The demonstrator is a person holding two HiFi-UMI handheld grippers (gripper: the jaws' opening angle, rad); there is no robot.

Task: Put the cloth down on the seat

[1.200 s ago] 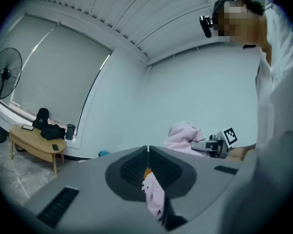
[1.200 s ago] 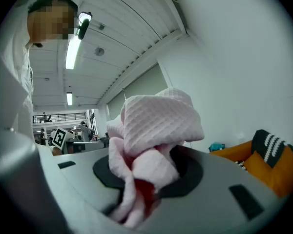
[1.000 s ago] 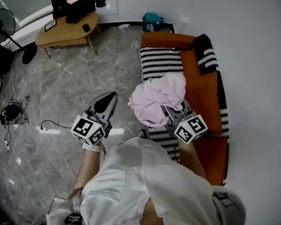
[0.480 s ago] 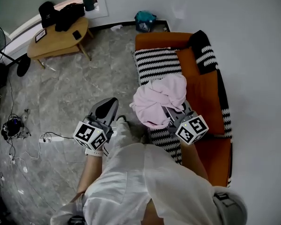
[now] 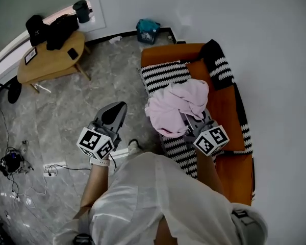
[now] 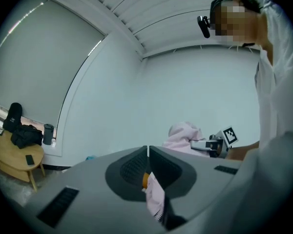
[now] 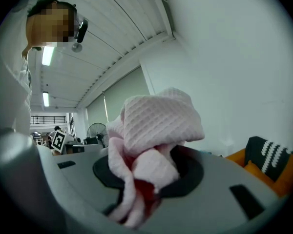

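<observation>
A person standing beside an orange sofa (image 5: 222, 105) grips a bunched pink cloth (image 5: 174, 108) in the right gripper (image 5: 189, 122), whose jaws are partly closed and clamped on the waffle-weave folds. The cloth is held up above the seat and its black-and-white striped cushion (image 5: 163, 74). The left gripper (image 5: 116, 111) hovers over the grey marble floor (image 5: 61, 111), jaws pressed together and empty

The sofa (image 5: 223, 106) stands along the wall (image 5: 275, 60) on the right, with a throw (image 5: 163, 73) lying on its seat. The cloth (image 5: 174, 108) hangs from the right gripper (image 5: 187, 120) above that throw. The left gripper (image 5: 115, 114) is to its left over the floor (image 5: 86, 101), and the table (image 5: 48, 63) stands far behind on the left.
</observation>
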